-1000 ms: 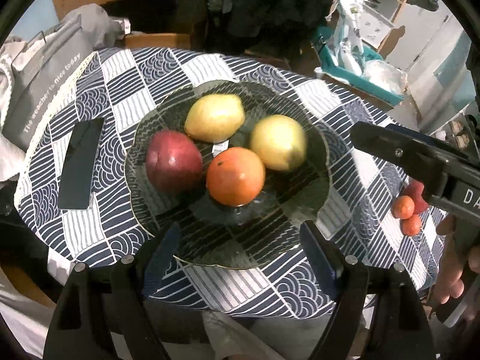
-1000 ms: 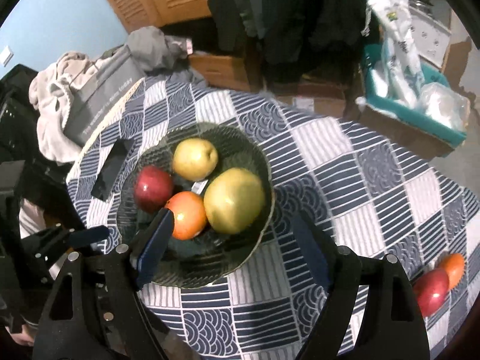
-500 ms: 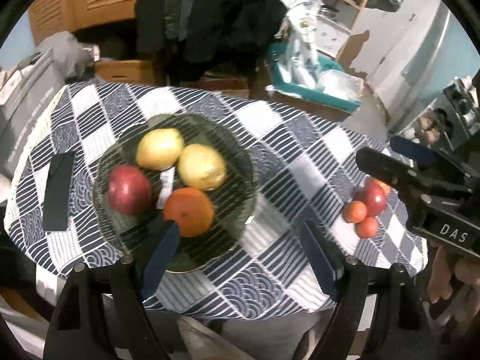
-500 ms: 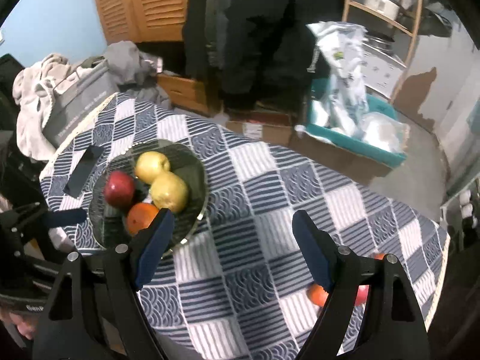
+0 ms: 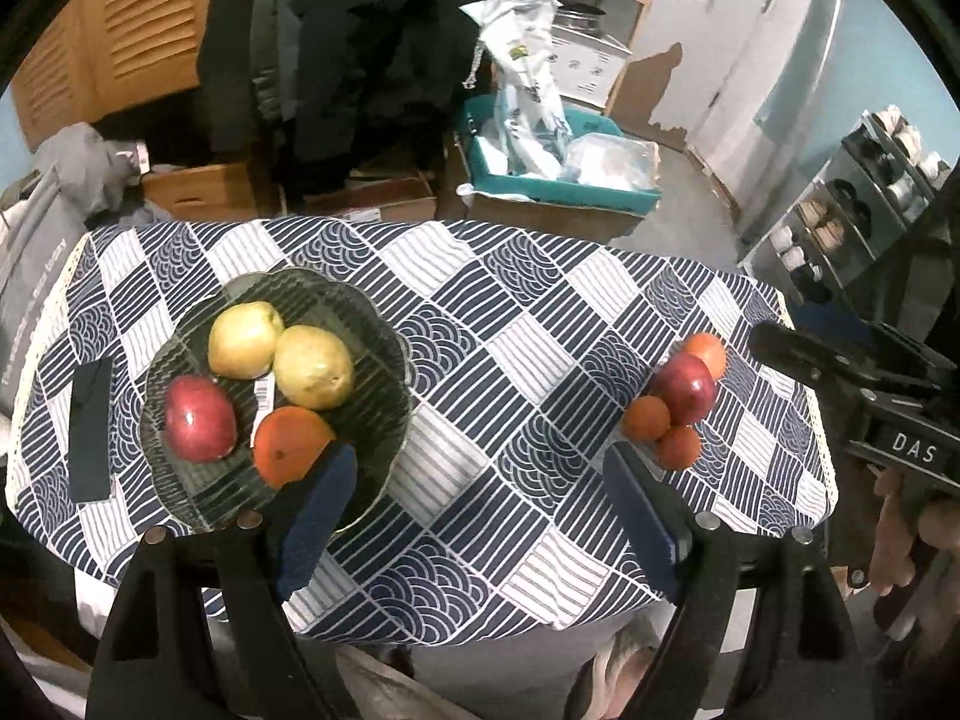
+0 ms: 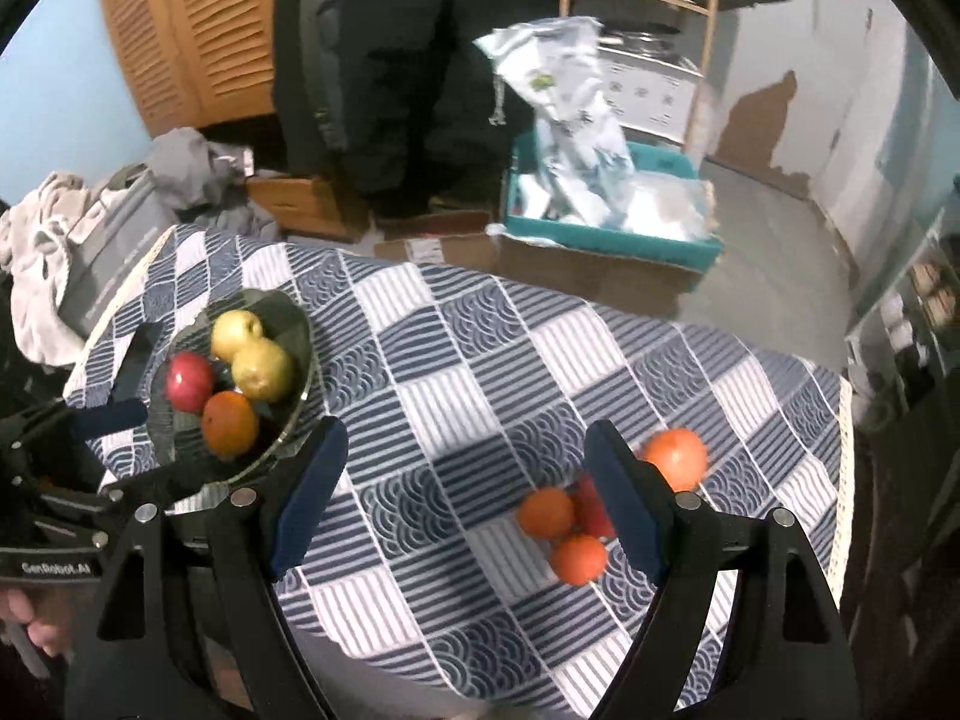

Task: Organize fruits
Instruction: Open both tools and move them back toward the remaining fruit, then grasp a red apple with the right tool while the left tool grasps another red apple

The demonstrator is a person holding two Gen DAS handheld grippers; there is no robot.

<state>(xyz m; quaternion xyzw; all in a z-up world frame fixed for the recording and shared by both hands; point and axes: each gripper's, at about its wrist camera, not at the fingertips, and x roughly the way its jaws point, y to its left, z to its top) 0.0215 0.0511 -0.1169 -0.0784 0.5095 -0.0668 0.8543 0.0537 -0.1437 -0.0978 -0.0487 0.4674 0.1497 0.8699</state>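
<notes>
Orange and red loose fruits lie just ahead of my right gripper, jaws spread, empty; my left gripper, likewise released, faces the dark glass bowl.

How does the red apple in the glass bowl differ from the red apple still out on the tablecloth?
The bowl apple sits inside the glass bowl beside two yellow fruits; the loose apple rests directly on the tablecloth. The bowl apple stands apart from the bowl's orange; the loose apple is packed against three oranges. Both are red and glossy.
</notes>
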